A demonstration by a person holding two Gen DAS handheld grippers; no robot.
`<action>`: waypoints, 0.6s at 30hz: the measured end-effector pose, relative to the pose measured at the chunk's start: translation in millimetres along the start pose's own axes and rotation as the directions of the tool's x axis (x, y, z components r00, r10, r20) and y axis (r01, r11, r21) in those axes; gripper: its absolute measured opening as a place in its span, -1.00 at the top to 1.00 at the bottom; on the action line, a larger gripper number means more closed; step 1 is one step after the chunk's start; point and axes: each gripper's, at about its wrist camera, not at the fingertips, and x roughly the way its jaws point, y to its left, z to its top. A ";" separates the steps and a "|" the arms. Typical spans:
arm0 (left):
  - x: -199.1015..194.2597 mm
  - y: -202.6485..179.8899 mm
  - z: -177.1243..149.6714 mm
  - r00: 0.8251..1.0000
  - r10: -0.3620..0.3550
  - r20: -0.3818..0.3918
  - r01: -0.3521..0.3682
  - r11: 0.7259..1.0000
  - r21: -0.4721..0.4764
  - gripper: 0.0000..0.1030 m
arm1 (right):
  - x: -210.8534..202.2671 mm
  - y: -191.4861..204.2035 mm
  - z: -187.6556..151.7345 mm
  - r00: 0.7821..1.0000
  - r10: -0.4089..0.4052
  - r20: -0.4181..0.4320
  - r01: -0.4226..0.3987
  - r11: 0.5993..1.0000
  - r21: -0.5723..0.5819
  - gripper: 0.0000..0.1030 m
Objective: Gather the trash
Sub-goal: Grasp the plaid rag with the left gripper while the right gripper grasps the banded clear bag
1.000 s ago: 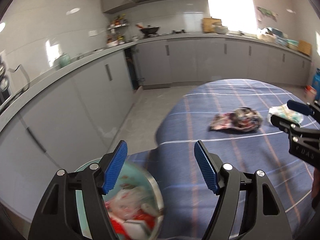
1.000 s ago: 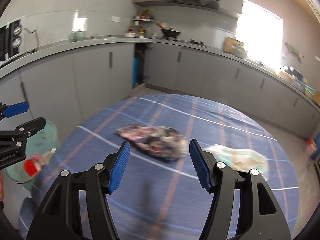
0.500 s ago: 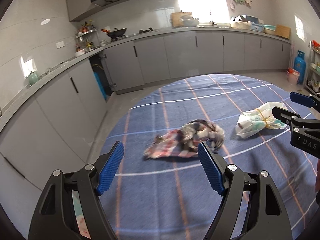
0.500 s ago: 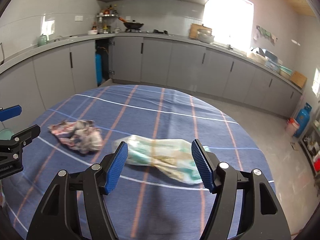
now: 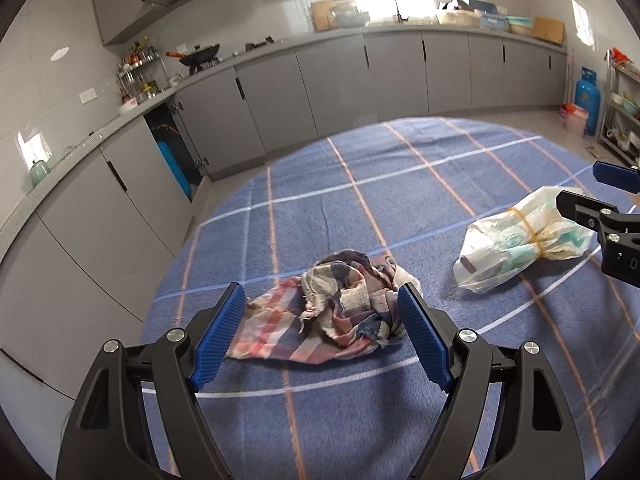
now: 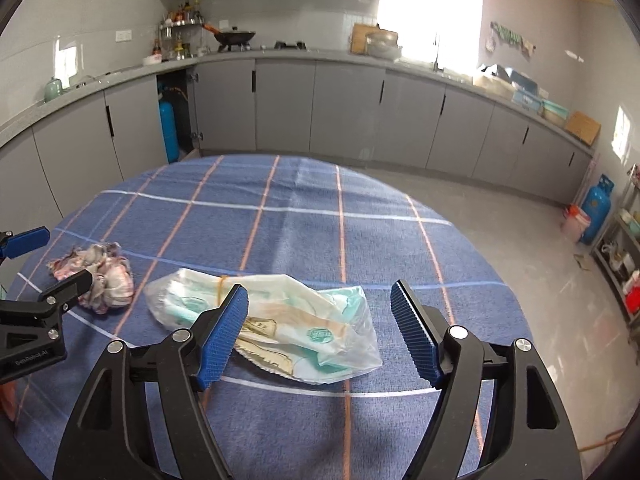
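A crumpled checked rag (image 5: 332, 312) lies on the blue striped tablecloth (image 5: 400, 184). My left gripper (image 5: 322, 308) is open, its blue pads either side of the rag, just above it. A clear plastic bag (image 6: 280, 320) of wrappers, tied with a rubber band, lies to the right; it also shows in the left wrist view (image 5: 520, 244). My right gripper (image 6: 320, 304) is open and empty, over the bag's right part. The rag also shows in the right wrist view (image 6: 104, 280), behind the left gripper's finger (image 6: 52, 300).
The round table sits in a kitchen with grey cabinets (image 5: 320, 80) along the far walls. A blue gas cylinder (image 6: 598, 208) and a shelf rack (image 6: 624, 264) stand on the floor at the right.
Both grippers have swung right and closer to the table. The left moved from a bin of trash at the table's left edge to the rag. The right moved from the rag to the bag.
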 end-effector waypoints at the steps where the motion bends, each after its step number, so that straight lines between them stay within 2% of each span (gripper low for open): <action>1: 4.2 -0.6 0.0 1.000 -0.012 -0.015 0.012 1.000 0.000 -0.53 | 6.3 -1.5 -0.4 0.999 0.019 -0.025 -0.019 1.000 0.010 -0.42; 4: 9.7 0.3 2.0 0.999 -0.044 -0.029 0.044 0.999 -0.016 -0.53 | 22.8 -3.0 -4.3 0.993 0.064 -0.100 -0.062 0.998 0.024 -0.36; 5: 12.2 -0.7 1.8 0.997 -0.064 -0.039 0.064 0.998 -0.013 -0.50 | 27.1 -2.6 -7.4 0.990 0.073 -0.119 -0.071 0.997 0.024 -0.23; 6: 13.8 -1.9 0.6 0.996 -0.078 -0.046 0.077 0.997 -0.012 -0.42 | 27.2 -2.5 -8.8 0.991 0.064 -0.121 -0.062 0.998 0.015 -0.14; 7: 15.1 -1.8 0.5 0.993 -0.104 -0.053 0.103 0.995 -0.015 -0.32 | 26.6 -2.7 -9.7 0.991 0.062 -0.120 -0.061 0.998 0.011 -0.12; 8: 15.1 -1.3 0.3 0.990 -0.127 -0.054 0.126 0.992 -0.023 -0.16 | 25.3 -3.6 -9.8 0.990 0.072 -0.121 -0.071 0.997 0.016 0.02; 9: 14.7 -2.9 0.0 0.989 -0.137 -0.055 0.136 0.990 -0.020 -0.01 | 24.2 -3.6 -10.1 0.989 0.073 -0.125 -0.072 0.997 0.016 0.27; 10: 14.1 -6.7 -0.6 0.988 -0.146 -0.054 0.146 0.989 -0.007 0.08 | 22.5 -2.5 -10.5 0.990 0.069 -0.126 -0.068 0.998 0.006 0.30; 11: 12.5 -10.6 -1.0 0.984 -0.170 -0.054 0.170 0.985 0.005 0.36 | 21.0 -1.2 -11.7 0.990 0.067 -0.128 -0.068 0.998 -0.002 0.40; 12: 12.4 -13.8 -0.7 0.981 -0.186 -0.056 0.186 0.982 0.006 0.54 | 19.4 0.1 -12.6 0.989 0.068 -0.128 -0.069 0.998 -0.008 0.51; 18: 5.4 -9.6 -4.1 0.975 -0.217 -0.053 0.216 0.976 -0.013 0.73 | 7.1 1.3 -17.0 0.988 0.100 -0.118 -0.098 0.995 0.022 0.82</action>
